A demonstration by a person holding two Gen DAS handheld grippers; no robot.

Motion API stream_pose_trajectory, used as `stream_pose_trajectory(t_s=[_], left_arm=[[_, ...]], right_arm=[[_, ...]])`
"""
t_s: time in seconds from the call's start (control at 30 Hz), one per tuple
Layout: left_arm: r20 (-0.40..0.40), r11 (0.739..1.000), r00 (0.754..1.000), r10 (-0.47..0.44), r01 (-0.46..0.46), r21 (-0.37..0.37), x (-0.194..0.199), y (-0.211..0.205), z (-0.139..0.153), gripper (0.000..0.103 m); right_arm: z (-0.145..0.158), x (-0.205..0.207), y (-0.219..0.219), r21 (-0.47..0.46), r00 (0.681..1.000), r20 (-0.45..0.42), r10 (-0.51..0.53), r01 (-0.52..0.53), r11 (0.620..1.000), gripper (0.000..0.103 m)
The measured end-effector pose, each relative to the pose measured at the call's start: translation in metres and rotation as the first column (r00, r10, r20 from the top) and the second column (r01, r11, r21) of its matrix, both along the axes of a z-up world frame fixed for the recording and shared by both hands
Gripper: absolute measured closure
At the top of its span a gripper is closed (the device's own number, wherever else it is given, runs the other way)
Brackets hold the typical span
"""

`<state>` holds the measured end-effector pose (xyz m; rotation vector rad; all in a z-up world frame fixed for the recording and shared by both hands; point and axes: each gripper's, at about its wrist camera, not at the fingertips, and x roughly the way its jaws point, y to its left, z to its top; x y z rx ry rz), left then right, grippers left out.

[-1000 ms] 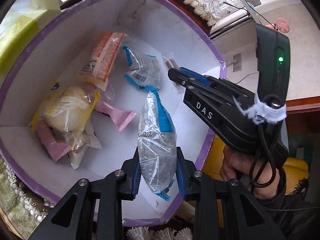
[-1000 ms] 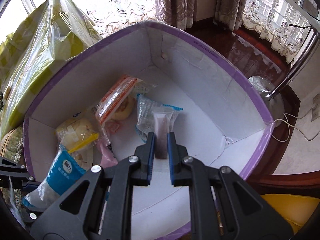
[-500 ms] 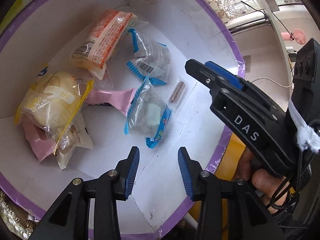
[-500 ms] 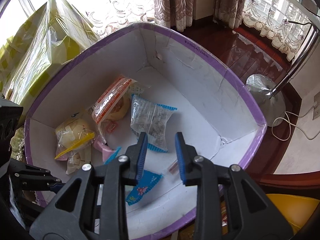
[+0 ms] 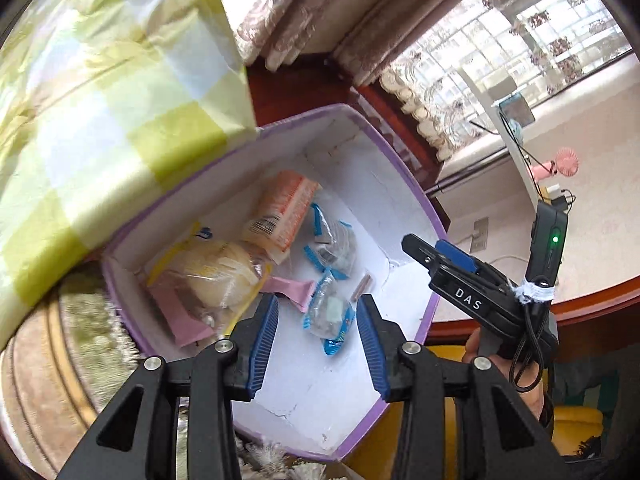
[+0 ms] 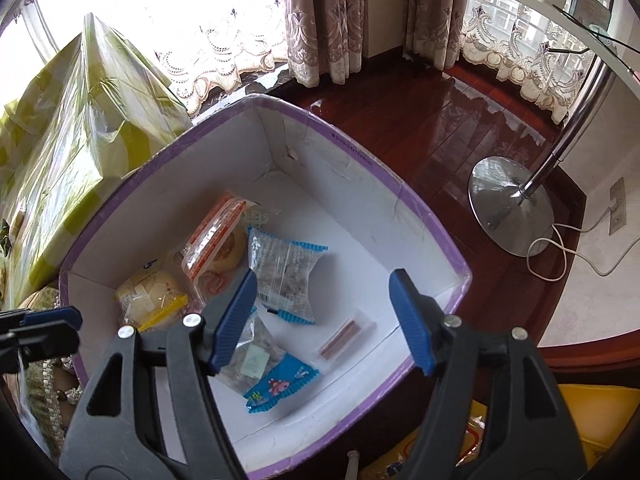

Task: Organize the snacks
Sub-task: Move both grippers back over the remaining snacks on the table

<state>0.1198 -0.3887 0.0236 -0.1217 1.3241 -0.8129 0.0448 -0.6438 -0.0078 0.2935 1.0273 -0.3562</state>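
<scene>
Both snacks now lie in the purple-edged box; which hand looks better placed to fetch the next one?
Probably right: below the right gripper yellow packaging lies outside the box. The left gripper shows only the box.

Matt white cardboard box [image 6: 420, 216] with purple rim, crinkly clear plastic snack packets [image 6: 284, 268] inside; glossy dark wood floor [image 6: 440, 128], polished chrome lamp base [image 6: 508, 204] upper right.

The right gripper's blue-padded finger [image 6: 234, 320] hides part of the clear blue-ended snack packet [image 6: 276, 376]; its print stays unreadable.
</scene>
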Motion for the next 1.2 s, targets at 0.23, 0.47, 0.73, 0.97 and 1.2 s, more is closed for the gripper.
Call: stream_pose_trajectory(t_s=[0.23, 0.47, 0.73, 0.97, 1.2], left_arm=[[0.079, 0.989, 0.987, 0.143, -0.141, -0.035, 0.001, 0.063, 0.01, 0.061], [0.156, 0.958, 0.946, 0.284, -0.275, -0.082, 0.006, 0.122, 0.02, 0.061], [0.211, 0.889, 0.864, 0.457, -0.44, -0.123, 0.009, 0.203, 0.027, 0.061], [0.219, 0.793, 0.762, 0.61, -0.591, -0.152, 0.002, 0.275, 0.024, 0.061], [0.213, 0.66, 0.626, 0.75, -0.727, -0.191, -0.014, 0.341, 0.021, 0.061]], right_arm=[[0.02, 0.012, 0.04, 0.018, 0.997, 0.072, 0.04, -0.041, 0.999, 0.031], [0.033, 0.034, 0.11, 0.031, 0.979, 0.111, 0.171, -0.176, 0.984, 0.03], [0.054, 0.059, 0.199, 0.079, 0.932, 0.213, 0.293, -0.315, 0.946, 0.03], [0.055, 0.076, 0.281, 0.043, 0.87, 0.203, 0.45, -0.467, 0.883, 0.03], [0.051, 0.088, 0.314, 0.007, 0.849, 0.185, 0.496, -0.505, 0.863, 0.03]])
